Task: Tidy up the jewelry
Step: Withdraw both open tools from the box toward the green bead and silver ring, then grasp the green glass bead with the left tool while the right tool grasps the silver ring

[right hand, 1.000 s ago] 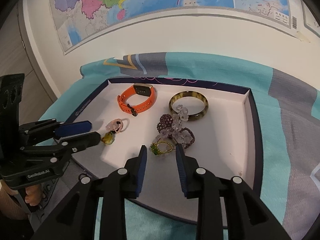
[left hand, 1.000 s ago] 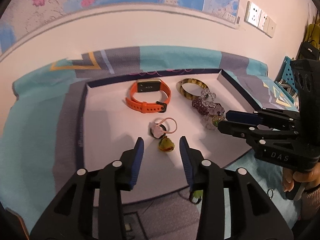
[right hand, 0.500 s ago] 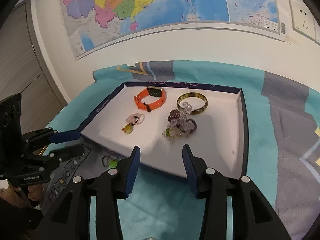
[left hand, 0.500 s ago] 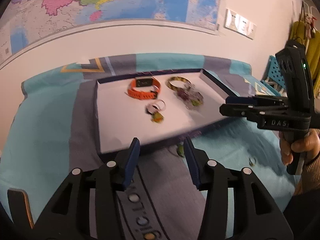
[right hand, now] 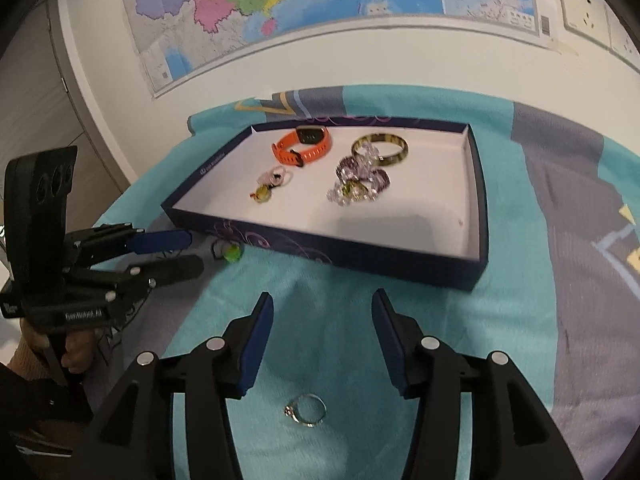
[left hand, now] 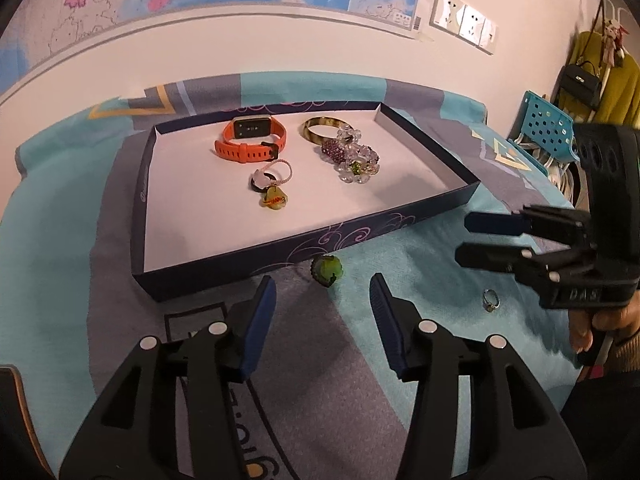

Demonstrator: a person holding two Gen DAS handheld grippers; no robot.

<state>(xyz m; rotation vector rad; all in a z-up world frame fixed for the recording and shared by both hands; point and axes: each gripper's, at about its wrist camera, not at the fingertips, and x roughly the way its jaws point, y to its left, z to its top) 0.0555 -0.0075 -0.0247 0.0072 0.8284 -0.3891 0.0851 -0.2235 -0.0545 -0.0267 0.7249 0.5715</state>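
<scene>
From your left wrist camera, your left claw point(left hand: 322, 312) hangs empty with its jaws parted, and the green bead ring point(left hand: 327, 269) lies just ahead of it, centred between the jaws, on the teal and grey cloth-covered surface point(left hand: 60, 248) against the near wall of the shallow navy box lid with a white floor point(left hand: 224, 268). From your right wrist camera, your right claw point(right hand: 322, 332) is empty with its jaws opening, and the thin silver ring point(right hand: 306, 410) lies flat on the cloth below it, set back from the tips, so this claw is nearer it. The lid holds an orange smartwatch point(right hand: 303, 144), a mottled yellow bangle point(right hand: 380, 149), a cluster of purple and clear beaded pieces point(right hand: 358, 182) and a small pink and green charm point(right hand: 270, 184).
</scene>
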